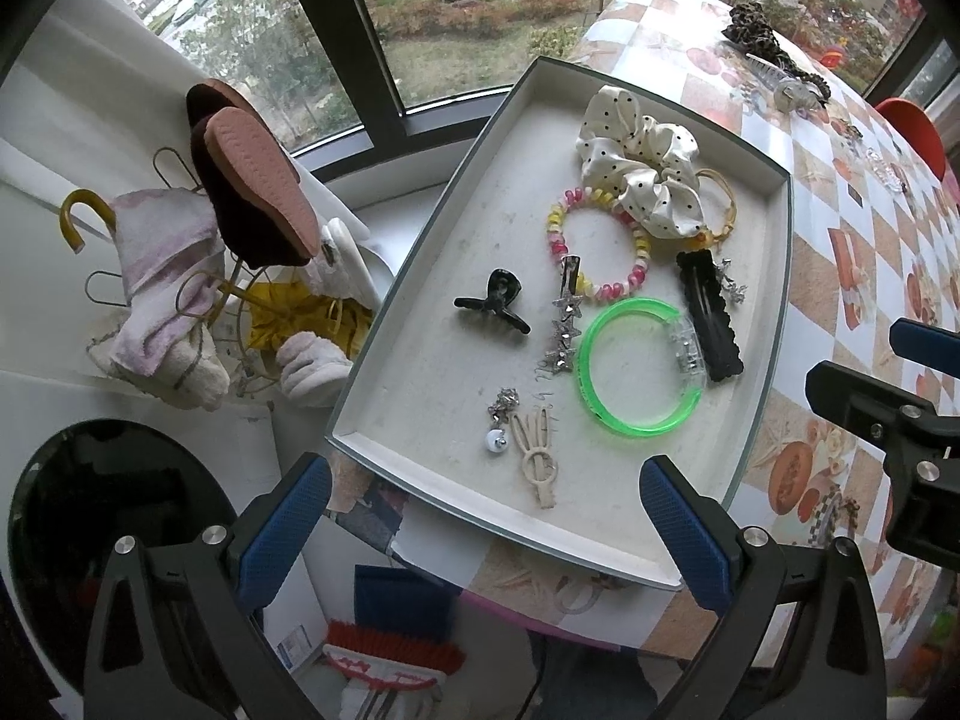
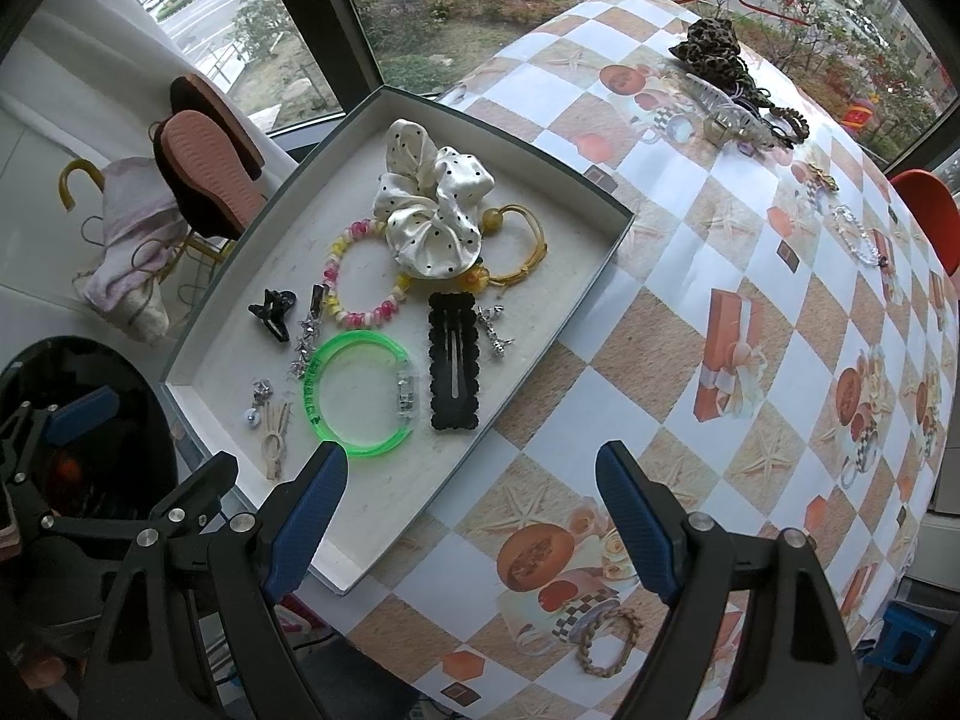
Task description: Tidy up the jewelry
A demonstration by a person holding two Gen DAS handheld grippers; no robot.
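Note:
A shallow white tray [image 1: 420, 276] [image 2: 240, 276] lies at the table's left end. In it are a polka-dot scrunchie [image 1: 642, 162] [image 2: 432, 204], a pink-yellow bead bracelet [image 1: 600, 252], a green bangle [image 1: 636, 372] [image 2: 360, 396], a black snap clip [image 1: 711, 318] [image 2: 453, 360], a black claw clip [image 1: 495, 303], a star clip [image 1: 564, 324] and a cream clip [image 1: 537, 459]. My left gripper [image 1: 486, 534] is open and empty above the tray's near edge. My right gripper [image 2: 471, 522] is open and empty over the tray's near corner. A beaded bracelet [image 2: 606, 639] lies on the tablecloth near it.
More pieces lie on the checked tablecloth [image 2: 660, 360] at the far right: a leopard scrunchie [image 2: 711, 48], a clear claw clip [image 2: 726, 111], a crystal bracelet [image 2: 858, 237]. A rack with slippers [image 1: 252, 180] and cloths stands left of the table, by the window.

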